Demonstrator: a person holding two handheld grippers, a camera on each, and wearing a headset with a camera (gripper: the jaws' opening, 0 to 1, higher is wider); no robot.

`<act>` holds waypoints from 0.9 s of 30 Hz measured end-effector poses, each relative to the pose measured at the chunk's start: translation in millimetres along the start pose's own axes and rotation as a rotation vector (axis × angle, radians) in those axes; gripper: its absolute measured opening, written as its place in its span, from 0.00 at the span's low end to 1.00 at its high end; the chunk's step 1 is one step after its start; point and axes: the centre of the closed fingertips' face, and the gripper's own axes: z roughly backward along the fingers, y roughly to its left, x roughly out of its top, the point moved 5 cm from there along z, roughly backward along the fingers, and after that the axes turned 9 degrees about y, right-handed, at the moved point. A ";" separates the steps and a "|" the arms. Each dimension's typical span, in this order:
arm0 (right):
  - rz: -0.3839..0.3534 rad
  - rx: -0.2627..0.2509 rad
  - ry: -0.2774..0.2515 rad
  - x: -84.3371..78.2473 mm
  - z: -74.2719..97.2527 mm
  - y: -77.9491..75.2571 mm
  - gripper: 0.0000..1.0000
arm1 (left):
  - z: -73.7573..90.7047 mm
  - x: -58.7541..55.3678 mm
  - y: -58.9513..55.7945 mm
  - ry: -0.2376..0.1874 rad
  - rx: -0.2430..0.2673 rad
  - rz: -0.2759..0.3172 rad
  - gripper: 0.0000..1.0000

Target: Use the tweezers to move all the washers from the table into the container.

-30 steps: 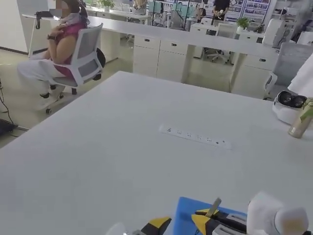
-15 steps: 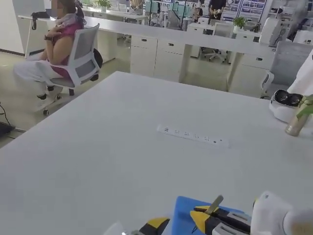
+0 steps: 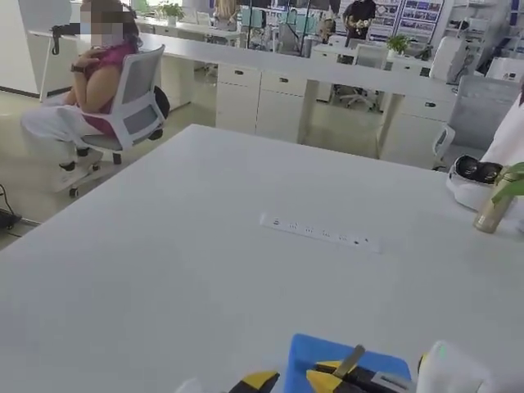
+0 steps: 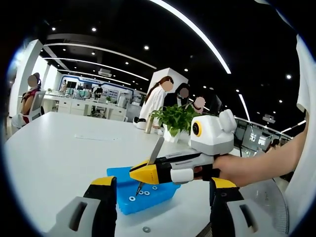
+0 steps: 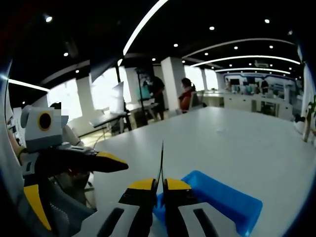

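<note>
A blue container [image 4: 148,196] lies on the white table with several washers [image 4: 143,193] inside it. One washer [image 4: 143,229] rests on the table just in front of it. My right gripper [image 5: 160,185] is shut on the thin metal tweezers [image 5: 161,158], whose tip points down into the container [image 5: 224,202]. From the left gripper view, the tweezers [image 4: 154,154] hang over the washers. My left gripper [image 4: 163,182] stands wide open beside the container with nothing between its jaws. Along the head view's bottom edge are the container [image 3: 315,352], the right gripper [image 3: 326,379] and the left gripper [image 3: 258,381].
A power strip [image 3: 319,232] is set into the middle of the table [image 3: 164,270]. A bottle [image 3: 491,209] and a white device [image 3: 471,176] stand at the far right edge. A potted plant [image 4: 175,121] stands behind the container. A person sits on an office chair [image 3: 135,98] far left.
The head camera has tipped up a little, so the container and both grippers sit lower in the picture. The right gripper still holds the tweezers over the container.
</note>
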 end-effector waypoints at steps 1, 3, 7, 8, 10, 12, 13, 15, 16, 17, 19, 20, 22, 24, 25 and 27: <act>0.000 0.004 -0.001 -0.1 0.2 0.9 0.03 | 0.0 0.0 0.0 0.000 0.000 0.000 0.78; -0.001 0.009 0.001 -1.1 0.2 3.1 0.03 | 0.1 -0.2 0.3 0.002 0.002 -0.001 0.78; -0.006 0.032 0.005 -5.0 0.4 7.3 0.03 | -0.2 -0.5 0.0 0.005 0.000 -0.002 0.78; -0.008 0.035 0.006 -5.8 0.6 8.4 0.03 | -0.3 -0.6 -0.2 0.005 -0.001 -0.003 0.78; -0.012 0.041 0.009 -8.3 0.5 9.4 0.03 | -0.8 -1.0 -0.8 0.009 -0.003 -0.005 0.78; -0.018 0.048 0.012 -10.5 1.0 12.1 0.04 | -1.1 -1.4 -1.4 0.012 -0.006 -0.008 0.78; -0.020 0.051 0.014 -10.6 1.9 14.2 0.04 | -1.1 -1.5 -1.6 0.013 -0.006 -0.008 0.78; -0.023 0.055 0.016 -12.1 1.9 16.0 0.04 | -1.1 -1.5 -1.5 0.013 -0.005 -0.009 0.78; -0.026 0.061 0.019 -13.7 1.4 17.2 0.04 | -1.1 -1.5 -1.5 0.013 -0.005 -0.008 0.78; -0.028 0.063 0.021 -13.8 2.0 20.2 0.04 | -1.1 -1.7 -1.5 0.015 -0.004 -0.007 0.78; -0.031 0.071 0.027 -16.0 1.9 24.4 0.04 | -1.0 -1.7 -1.5 0.015 -0.002 -0.008 0.77; -0.034 0.075 0.031 -17.6 1.5 26.5 0.04 | -1.0 -1.5 -1.4 0.014 -0.001 -0.010 0.77; -0.042 0.084 0.038 -18.9 1.1 32.6 0.04 | -0.9 -1.7 -1.2 0.016 0.000 -0.010 0.77; -0.047 0.090 0.041 -19.7 0.9 36.9 0.04 | -0.7 -1.7 -1.2 0.015 0.001 -0.012 0.77; -0.053 0.098 0.047 -21.1 0.5 39.9 0.04 | -0.5 -1.4 -1.1 0.014 0.002 -0.013 0.77; -0.060 0.115 0.064 -24.0 -0.5 44.4 0.04 | -0.1 -1.3 -0.8 0.012 0.005 -0.013 0.77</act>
